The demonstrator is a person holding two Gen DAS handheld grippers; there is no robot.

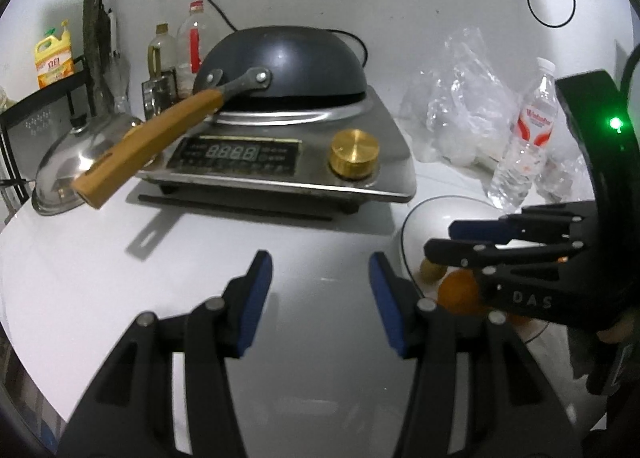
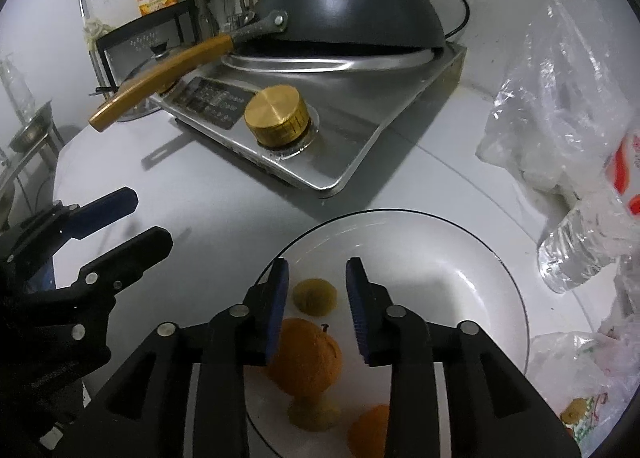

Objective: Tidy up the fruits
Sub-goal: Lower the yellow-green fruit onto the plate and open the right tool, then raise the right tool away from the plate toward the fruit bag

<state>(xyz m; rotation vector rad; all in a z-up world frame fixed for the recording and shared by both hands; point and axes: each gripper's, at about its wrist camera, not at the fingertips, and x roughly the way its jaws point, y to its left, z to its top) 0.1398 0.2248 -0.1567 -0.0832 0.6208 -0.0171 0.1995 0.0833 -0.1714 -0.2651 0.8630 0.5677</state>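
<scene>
The right gripper (image 2: 316, 298) hangs right over the white plate (image 2: 460, 254), its blue pads parted and gripping nothing. Between and just below those pads sits the large orange (image 2: 316, 358), stem up, near the plate's front-left part; the left pad overlaps its edge in the right wrist view, though whether it touches I cannot tell. Just beyond the orange, further into the plate, lies a small yellow-green fruit (image 2: 314, 295), framed in the gap between the fingertips. Nearer the camera a second yellow-green fruit (image 2: 310, 412) nestles against the orange's underside, and a smaller orange (image 2: 370, 430) peeks out beside the right finger, all inside the plate. The rest of the plate, the far and right side, is bare white. Over to the left of the plate, the left gripper (image 1: 320, 274) hovers above the white counter (image 1: 100, 258), jaws apart and empty, no fruit between them. From the left wrist view the plate's rim (image 1: 404, 234) curves just to the right of the left gripper, with the orange and a green fruit glimpsed under the right tool. Behind the plate stands the induction cooker (image 2: 340, 146) with its brass knob (image 2: 276, 116) and an upturned dark wok (image 2: 352, 6) on top. To the plate's right lie a water bottle (image 1: 528, 138) and crumpled plastic bags (image 2: 560, 106); one bag (image 2: 580, 390) near the plate's front-right holds something small and yellowish.
</scene>
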